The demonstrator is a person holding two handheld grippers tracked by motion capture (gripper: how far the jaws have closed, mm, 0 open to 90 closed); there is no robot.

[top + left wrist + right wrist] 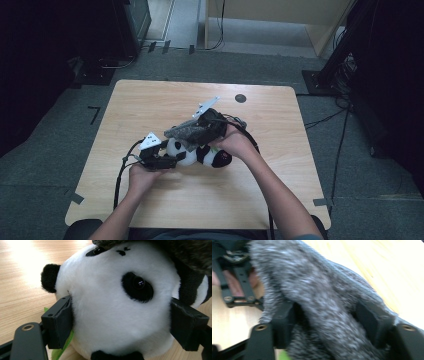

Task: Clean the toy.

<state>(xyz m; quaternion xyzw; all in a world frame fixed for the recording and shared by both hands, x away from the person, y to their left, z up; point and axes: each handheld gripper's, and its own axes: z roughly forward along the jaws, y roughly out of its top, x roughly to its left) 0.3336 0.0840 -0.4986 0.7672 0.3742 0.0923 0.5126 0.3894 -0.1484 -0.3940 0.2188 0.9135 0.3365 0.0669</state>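
Left gripper point(167, 161) sits a bit left of the worktop's point(150, 100) middle, nearer the near edge than the far one, held by the person's left hand point(142, 177), w/ its cable looping off toward the near-left corner. Its jaws are clamped on the head of the plush panda point(200, 154): in the left gripper view both black pads press into the white fur point(112, 315), one just under a black ear, the other by the cheek past the eye patch. A scrap of green shows under the head, next to the left pad; can't tell what it is.

Panda lies on its side on the wood, roughly at the worktop's centre, head toward the left edge, black-and-white body running right.

Over the panda's top lies a grey furry hat point(192, 131), touching the head; in the left gripper view its fuzzy rim covers the crown. Right gripper point(207, 125) is at the hat, just right of centre and a touch farther back, right hand point(235, 142) behind it. In the right gripper view the grey fur point(319, 302) bulges between the two jaws, which stand apart w/ the pads beside the fur, not squeezing it; pic is blurred.

Small dark round spot point(240, 98) sits near the far edge, right of centre.
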